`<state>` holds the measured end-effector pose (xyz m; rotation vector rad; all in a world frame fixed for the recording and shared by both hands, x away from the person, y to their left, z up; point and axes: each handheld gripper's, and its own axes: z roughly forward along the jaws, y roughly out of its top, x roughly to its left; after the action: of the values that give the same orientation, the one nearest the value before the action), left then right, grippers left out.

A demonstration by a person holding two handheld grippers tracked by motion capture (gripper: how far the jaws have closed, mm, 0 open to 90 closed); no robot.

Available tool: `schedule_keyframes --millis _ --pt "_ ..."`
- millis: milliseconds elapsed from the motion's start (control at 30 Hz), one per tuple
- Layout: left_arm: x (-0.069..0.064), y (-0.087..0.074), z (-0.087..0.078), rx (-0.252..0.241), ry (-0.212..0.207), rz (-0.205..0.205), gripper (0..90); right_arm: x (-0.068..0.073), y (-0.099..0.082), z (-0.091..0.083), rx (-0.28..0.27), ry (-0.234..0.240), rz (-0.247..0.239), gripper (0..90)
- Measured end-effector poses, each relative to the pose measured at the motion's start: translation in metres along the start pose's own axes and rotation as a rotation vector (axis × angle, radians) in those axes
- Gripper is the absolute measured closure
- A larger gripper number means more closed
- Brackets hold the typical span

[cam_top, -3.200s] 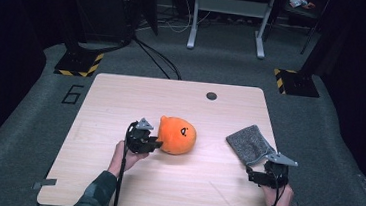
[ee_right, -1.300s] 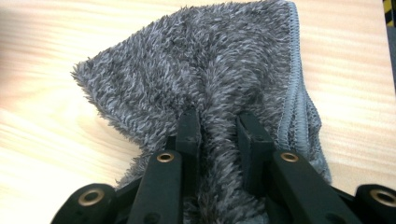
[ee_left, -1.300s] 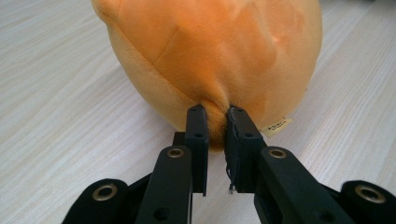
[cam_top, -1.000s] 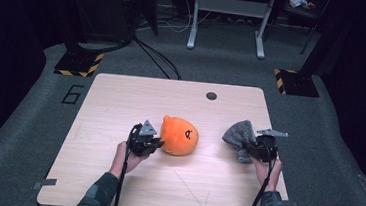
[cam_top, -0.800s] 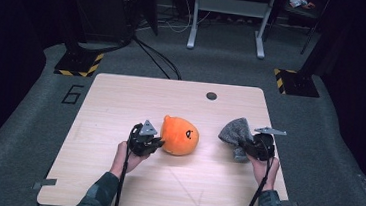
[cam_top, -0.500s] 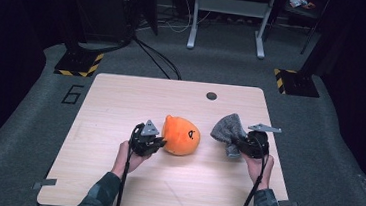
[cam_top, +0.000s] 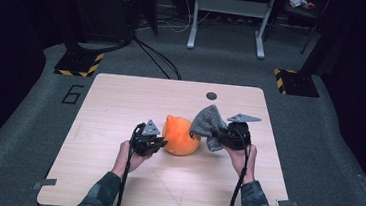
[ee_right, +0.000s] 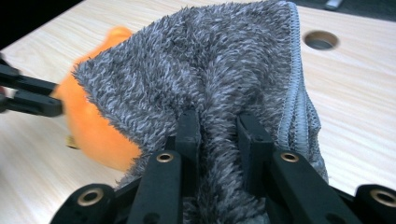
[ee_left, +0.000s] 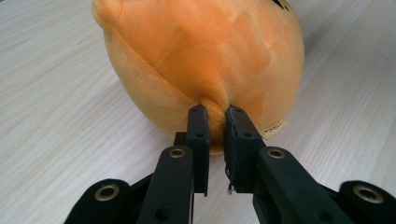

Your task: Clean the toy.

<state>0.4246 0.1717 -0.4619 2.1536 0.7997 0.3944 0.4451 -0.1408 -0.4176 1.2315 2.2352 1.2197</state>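
An orange plush toy (cam_top: 180,135) rests on the wooden table (cam_top: 121,97), near its middle. My left gripper (cam_top: 156,142) is at the toy's left side, shut on a pinch of its orange fabric (ee_left: 215,114). A fluffy grey cloth (cam_top: 206,124) hangs off the table, bunched in my right gripper (cam_top: 219,136), whose jaws are shut on it. In the right gripper view the grey cloth (ee_right: 210,79) spreads in front of the jaws and covers part of the orange toy (ee_right: 93,126); the left gripper's jaws (ee_right: 28,95) show at the left edge.
A round cable hole (cam_top: 211,96) sits near the table's far edge. Dark carpet surrounds the table, with a metal frame's legs (cam_top: 228,21) and yellow-black striped bases (cam_top: 79,63) beyond it.
My right gripper has carried the grey cloth up and leftward from the table's right side to just beside the orange toy. The left gripper and the toy have stayed put.
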Motion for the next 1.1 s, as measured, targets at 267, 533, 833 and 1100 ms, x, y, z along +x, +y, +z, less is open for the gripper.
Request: schedule_keyframes --millis 267,533,833,1100 --pt "-0.003 0.003 -0.001 0.000 0.010 0.017 81.3 0.032 0.020 0.017 0.020 0.036 -0.076 72.6" --pt "-0.004 0.005 -0.001 -0.010 0.005 0.019 81.5 0.054 0.030 0.032 0.035 0.043 -0.134 72.3" --pt "-0.006 0.006 -0.002 -0.006 -0.001 0.034 81.7 0.072 0.033 0.049 0.056 0.059 -0.173 72.2" --pt "-0.006 0.003 -0.001 -0.004 -0.004 0.005 82.1 0.076 0.026 0.055 0.074 0.021 -0.206 72.2"
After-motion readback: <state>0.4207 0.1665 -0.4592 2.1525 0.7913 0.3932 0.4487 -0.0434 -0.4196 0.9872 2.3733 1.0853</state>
